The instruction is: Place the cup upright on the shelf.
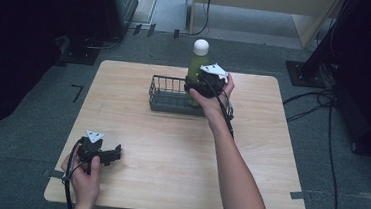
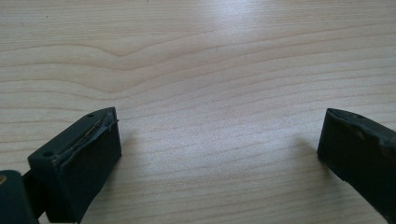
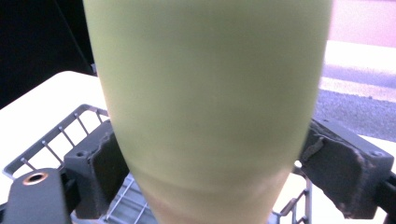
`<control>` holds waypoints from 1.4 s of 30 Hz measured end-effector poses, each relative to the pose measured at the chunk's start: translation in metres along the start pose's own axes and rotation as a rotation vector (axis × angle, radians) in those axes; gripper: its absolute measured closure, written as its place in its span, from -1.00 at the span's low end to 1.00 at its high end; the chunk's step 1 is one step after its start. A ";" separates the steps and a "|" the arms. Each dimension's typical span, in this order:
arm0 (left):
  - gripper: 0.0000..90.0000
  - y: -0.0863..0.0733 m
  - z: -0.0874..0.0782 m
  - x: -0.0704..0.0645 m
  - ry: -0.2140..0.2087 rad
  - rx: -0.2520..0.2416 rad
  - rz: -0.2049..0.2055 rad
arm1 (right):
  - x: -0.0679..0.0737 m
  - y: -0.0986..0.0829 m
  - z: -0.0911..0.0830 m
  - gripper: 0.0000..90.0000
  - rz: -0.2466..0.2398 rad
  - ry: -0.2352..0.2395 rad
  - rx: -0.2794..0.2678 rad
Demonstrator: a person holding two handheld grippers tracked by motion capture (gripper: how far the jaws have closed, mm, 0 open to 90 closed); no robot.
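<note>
Wooden table point(image 1: 170, 148), perhaps cables point(image 1: 319, 102) beyond

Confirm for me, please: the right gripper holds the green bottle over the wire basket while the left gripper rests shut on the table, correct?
Not quite: the left gripper is open, not shut. The left gripper view shows its fingers wide apart with bare table between them. The rest stands: in the high view the right gripper holds the green bottle over the wire basket.
</note>
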State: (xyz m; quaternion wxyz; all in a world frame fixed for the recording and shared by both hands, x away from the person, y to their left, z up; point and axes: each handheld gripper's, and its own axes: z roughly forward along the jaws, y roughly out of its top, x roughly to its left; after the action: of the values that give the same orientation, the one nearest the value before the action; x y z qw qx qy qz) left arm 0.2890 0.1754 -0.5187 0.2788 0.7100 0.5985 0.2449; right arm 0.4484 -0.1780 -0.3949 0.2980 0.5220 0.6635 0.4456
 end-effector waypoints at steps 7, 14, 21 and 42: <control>-1.00 0.000 0.000 0.000 0.000 0.000 0.000 | -0.007 0.000 -0.013 -0.91 0.037 0.037 0.009; -1.00 0.000 0.000 0.000 0.000 0.000 0.000 | -0.018 -0.007 -0.026 -1.00 0.029 0.081 0.023; -1.00 0.000 0.000 0.000 0.000 0.000 0.000 | -0.032 -0.020 -0.043 -1.00 0.008 0.092 0.018; -1.00 0.000 0.000 0.000 0.000 0.000 0.000 | -0.068 -0.072 -0.090 -1.00 -0.004 0.049 0.027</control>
State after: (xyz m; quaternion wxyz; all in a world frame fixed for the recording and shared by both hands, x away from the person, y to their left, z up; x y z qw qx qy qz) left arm 0.2890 0.1754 -0.5187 0.2790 0.7099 0.5985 0.2449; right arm 0.3592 -0.2725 -0.4259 0.2753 0.5135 0.6774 0.4489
